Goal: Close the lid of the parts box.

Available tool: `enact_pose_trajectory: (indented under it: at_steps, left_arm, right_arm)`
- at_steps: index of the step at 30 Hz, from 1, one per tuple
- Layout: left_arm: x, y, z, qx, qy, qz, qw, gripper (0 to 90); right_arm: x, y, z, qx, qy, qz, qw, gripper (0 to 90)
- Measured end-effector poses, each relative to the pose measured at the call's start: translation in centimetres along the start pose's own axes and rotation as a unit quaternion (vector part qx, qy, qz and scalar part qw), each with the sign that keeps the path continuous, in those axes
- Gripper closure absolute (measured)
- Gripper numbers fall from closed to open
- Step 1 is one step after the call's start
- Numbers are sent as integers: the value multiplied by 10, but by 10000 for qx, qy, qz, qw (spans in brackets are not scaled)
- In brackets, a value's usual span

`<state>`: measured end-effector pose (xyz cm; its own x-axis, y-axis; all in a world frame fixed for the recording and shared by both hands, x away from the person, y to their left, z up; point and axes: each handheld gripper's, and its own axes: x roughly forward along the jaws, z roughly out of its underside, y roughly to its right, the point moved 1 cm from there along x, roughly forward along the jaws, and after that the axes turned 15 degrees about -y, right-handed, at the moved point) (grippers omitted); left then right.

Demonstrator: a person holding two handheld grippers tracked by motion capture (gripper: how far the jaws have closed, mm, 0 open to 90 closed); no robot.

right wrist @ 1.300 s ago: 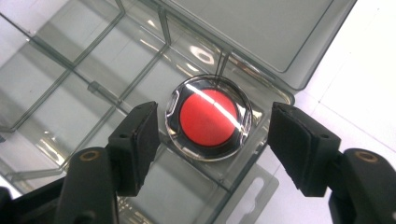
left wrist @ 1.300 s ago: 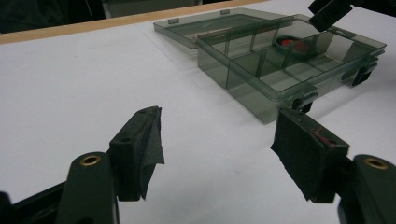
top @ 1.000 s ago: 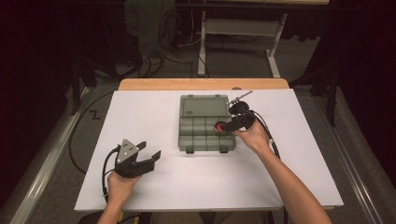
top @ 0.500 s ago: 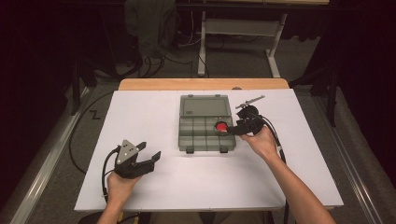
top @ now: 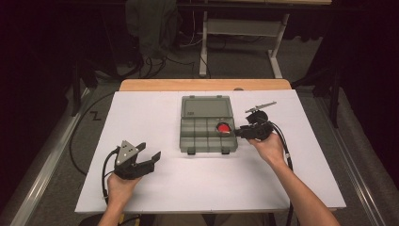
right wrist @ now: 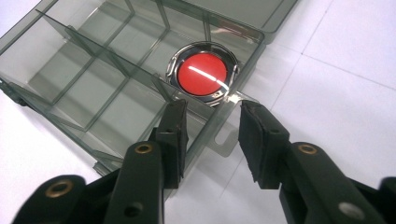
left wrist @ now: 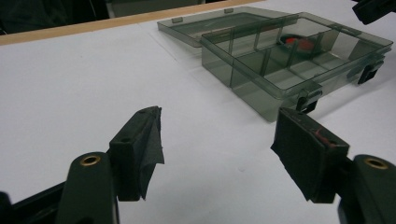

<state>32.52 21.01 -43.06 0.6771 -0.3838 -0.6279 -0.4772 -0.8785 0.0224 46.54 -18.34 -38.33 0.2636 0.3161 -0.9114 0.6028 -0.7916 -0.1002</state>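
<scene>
Smoke-grey compartment box [top: 208, 129] sits open at the centre of the high view on the white desk [top: 188, 188], lid [top: 205, 106] folded flat toward the top of the frame. A round red-faced metal part [top: 224, 127] lies in a compartment at the box's right side; in the right gripper view it sits at upper centre [right wrist: 202, 74], ringed in chrome.

Right tongs [top: 241, 132] at the box's right edge, centre right of the high view. Jaws apart, holding nothing; in the right gripper view the tongs [right wrist: 211, 122] straddle the box wall just below the red part.

Left tongs [top: 149, 151] at lower left of the high view, well apart from the box, jaws wide apart and empty. A slim metal tool [top: 260, 107] lies on the desk, upper right of the box.
</scene>
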Motion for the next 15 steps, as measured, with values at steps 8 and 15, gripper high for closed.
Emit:
enact_pose_trajectory:
  at_steps: [8,15]
  left_arm:
    - [0,-1,-1,-78,37,39,10000,329]
    - [2,-3,-5,-199,121,122,9997,330]
  right_arm:
    - [6,3,4,117,-69,-135,9998,700]
    - [11,1,1,134,-129,-191,9996,725]
